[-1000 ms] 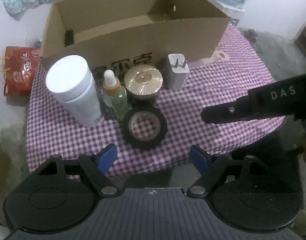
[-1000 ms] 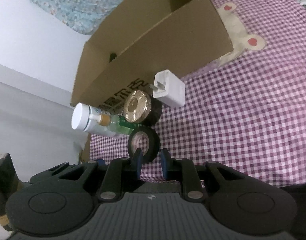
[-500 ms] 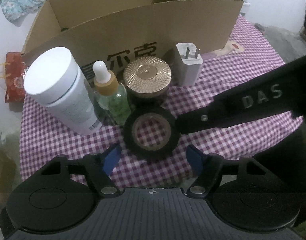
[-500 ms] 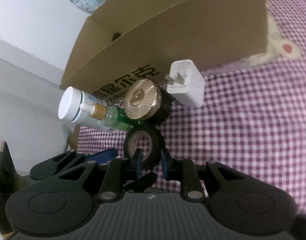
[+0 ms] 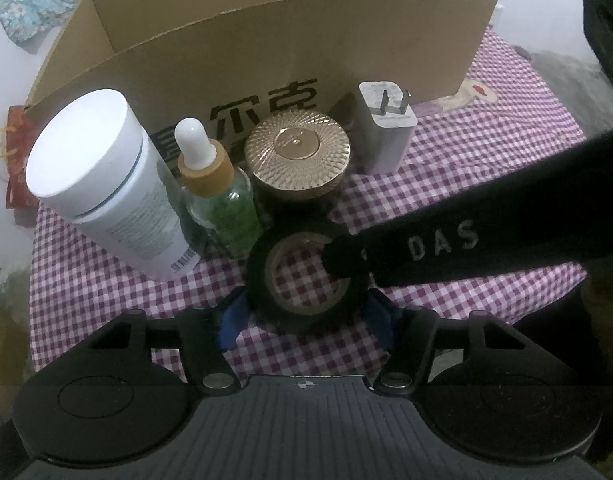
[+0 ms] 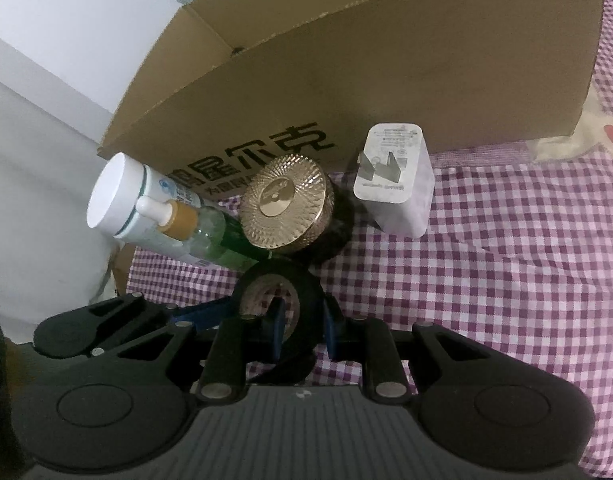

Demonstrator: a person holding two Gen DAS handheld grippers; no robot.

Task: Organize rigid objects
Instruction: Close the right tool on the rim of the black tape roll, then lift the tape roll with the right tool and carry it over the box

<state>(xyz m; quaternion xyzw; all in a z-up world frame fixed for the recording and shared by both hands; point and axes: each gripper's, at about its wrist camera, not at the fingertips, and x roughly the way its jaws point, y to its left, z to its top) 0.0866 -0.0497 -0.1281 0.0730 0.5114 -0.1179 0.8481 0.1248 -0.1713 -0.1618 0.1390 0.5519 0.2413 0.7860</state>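
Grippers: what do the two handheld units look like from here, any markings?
Both are black plastic. The left gripper and right gripper have blue pads on the fingers, round side discs, silver pivot screws and a ribbed grey top. White letters "DAS" mark the right one's side.

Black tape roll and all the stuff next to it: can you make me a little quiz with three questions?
1. True or false: the white charger lies inside the cardboard box.
2. What stands between the white bottle and the gold-lidded jar? A a spoon; B the dropper bottle; C a cup.
3. Counting the black tape roll, how many things sit on the checked cloth in front of the box?

Key: 1 false, it stands in front of the box; 2 B; 3 five.
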